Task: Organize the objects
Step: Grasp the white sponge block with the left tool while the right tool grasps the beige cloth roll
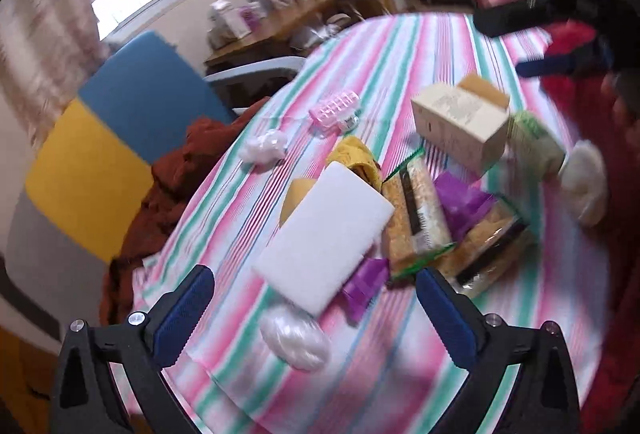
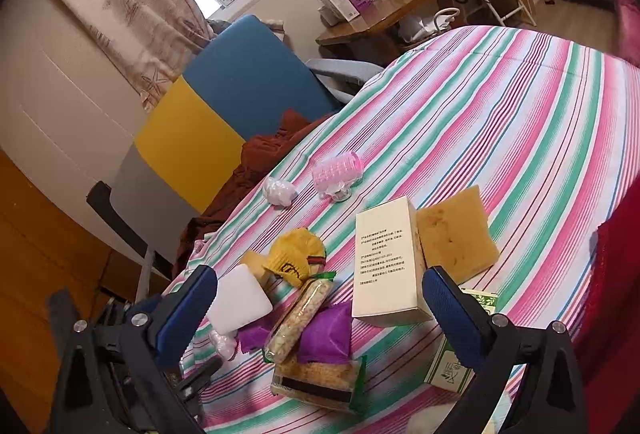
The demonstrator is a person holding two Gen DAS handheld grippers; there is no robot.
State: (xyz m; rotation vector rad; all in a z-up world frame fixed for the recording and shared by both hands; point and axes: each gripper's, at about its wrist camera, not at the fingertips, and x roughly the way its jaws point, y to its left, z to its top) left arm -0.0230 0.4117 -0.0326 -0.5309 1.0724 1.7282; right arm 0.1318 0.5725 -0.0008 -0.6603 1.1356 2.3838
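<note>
You hovered over the pile on the striped cloth [image 2: 520, 122]; picking a top item, such as the white block [image 1: 324, 238], would avoid toppling the cream box [image 2: 386, 262] (standing near centre). Your left gripper [image 1: 316, 318] and right gripper [image 2: 320, 314] were both wide, empty, touching nothing.

The left gripper [image 1: 316, 310] hangs with its blue-padded jaws spread wide and nothing between them, while the right gripper [image 2: 320, 308], seen at two o'clock from the left one, is likewise spread wide and empty.
</note>
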